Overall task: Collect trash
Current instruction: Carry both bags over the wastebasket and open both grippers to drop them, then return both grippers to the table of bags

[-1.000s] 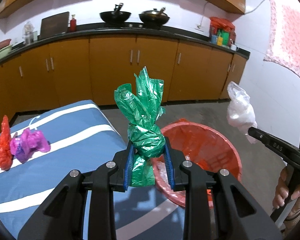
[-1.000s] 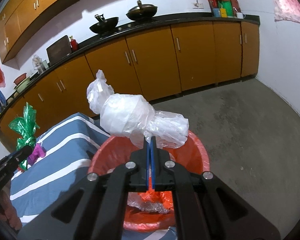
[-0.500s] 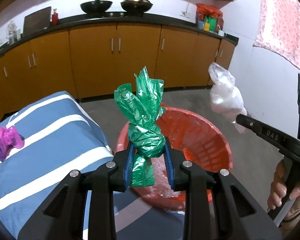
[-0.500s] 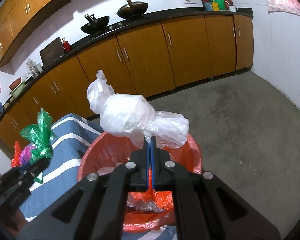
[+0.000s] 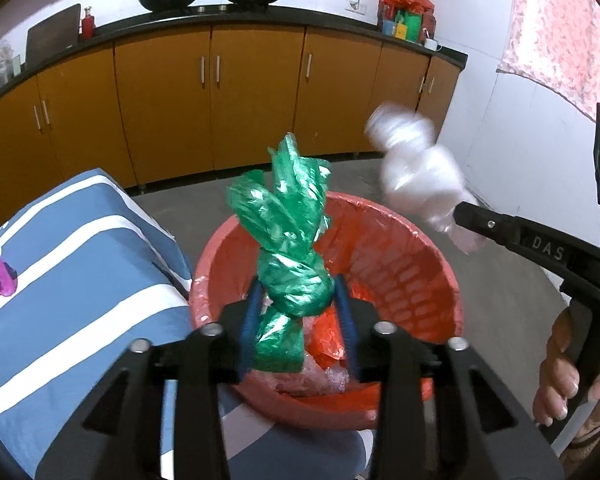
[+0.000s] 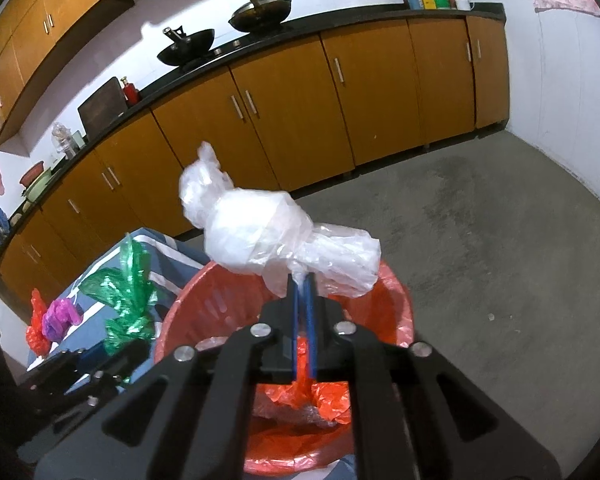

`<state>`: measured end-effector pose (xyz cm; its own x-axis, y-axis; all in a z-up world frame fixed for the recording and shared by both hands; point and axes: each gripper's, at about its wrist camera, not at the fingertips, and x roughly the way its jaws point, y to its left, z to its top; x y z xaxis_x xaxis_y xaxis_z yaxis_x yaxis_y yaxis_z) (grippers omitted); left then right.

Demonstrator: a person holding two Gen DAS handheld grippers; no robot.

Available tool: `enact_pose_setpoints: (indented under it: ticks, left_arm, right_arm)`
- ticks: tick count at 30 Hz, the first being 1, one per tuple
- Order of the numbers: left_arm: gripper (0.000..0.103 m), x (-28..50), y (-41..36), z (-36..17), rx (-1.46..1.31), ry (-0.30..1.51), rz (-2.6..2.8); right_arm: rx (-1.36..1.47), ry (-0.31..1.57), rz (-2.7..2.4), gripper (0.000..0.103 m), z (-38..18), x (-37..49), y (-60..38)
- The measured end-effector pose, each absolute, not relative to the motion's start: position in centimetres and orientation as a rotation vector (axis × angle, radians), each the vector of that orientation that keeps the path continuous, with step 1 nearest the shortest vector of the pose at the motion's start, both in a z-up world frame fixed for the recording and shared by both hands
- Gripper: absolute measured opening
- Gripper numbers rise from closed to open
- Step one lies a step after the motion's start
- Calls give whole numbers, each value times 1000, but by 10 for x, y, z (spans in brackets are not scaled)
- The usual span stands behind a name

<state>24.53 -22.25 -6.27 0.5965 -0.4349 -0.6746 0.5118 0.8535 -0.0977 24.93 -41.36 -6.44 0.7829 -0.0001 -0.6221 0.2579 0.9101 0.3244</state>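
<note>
1. My left gripper (image 5: 298, 316) has its jaws opening, with the green knotted bag (image 5: 288, 240) between the blue pads over the red bin (image 5: 400, 240). From the left wrist view the pads stand just off the knot, so I judge it is loose or nearly so.
2. My right gripper (image 6: 303, 300) is also starting to part, by a sliver. A thin tail of the white knotted bag (image 6: 268, 240) sits between the pads, with the bulk of the bag at 12 o'clock of the fingertips, over the bin's far rim.
3. Risk: the green bag's tall crinkled top leans toward 11 o'clock, toward the striped blue cloth (image 5: 80, 248). It could tip that way and catch the rim rather than fall inside.
4. Risk: the white bag hangs far out from my right tips. If its film clings to a pad, it may swing and drop on the floor beyond the bin.
5. Risk: both bags are light film, so either could settle on the loose liner edge and slide out.
6. Count: one bin; two bags in my tongs, one green and one white.
7. Still on the cloth at 9 o'clock in the right wrist view: one purple bag (image 6: 60, 316) and one red bag (image 6: 36, 328).
</note>
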Motion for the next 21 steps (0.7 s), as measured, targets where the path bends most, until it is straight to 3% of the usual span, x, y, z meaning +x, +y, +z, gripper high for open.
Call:
enact_pose_setpoints:
  ticks: [1, 3, 13, 21]
  left_arm:
    - [52, 246, -220, -64, 108, 751, -546]
    - [53, 247, -217, -65, 103, 754, -541]
    - [54, 254, -163, -74, 56, 761, -426]
    - [59, 254, -77, -73, 70, 705, -235]
  right_arm:
    - [413, 664, -140, 17, -65, 249, -413]
    - [411, 664, -143, 25, -68, 248, -414]
    - [382, 658, -178, 28, -66, 246, -411]
    - [248, 656, -72, 37, -52, 270, -343]
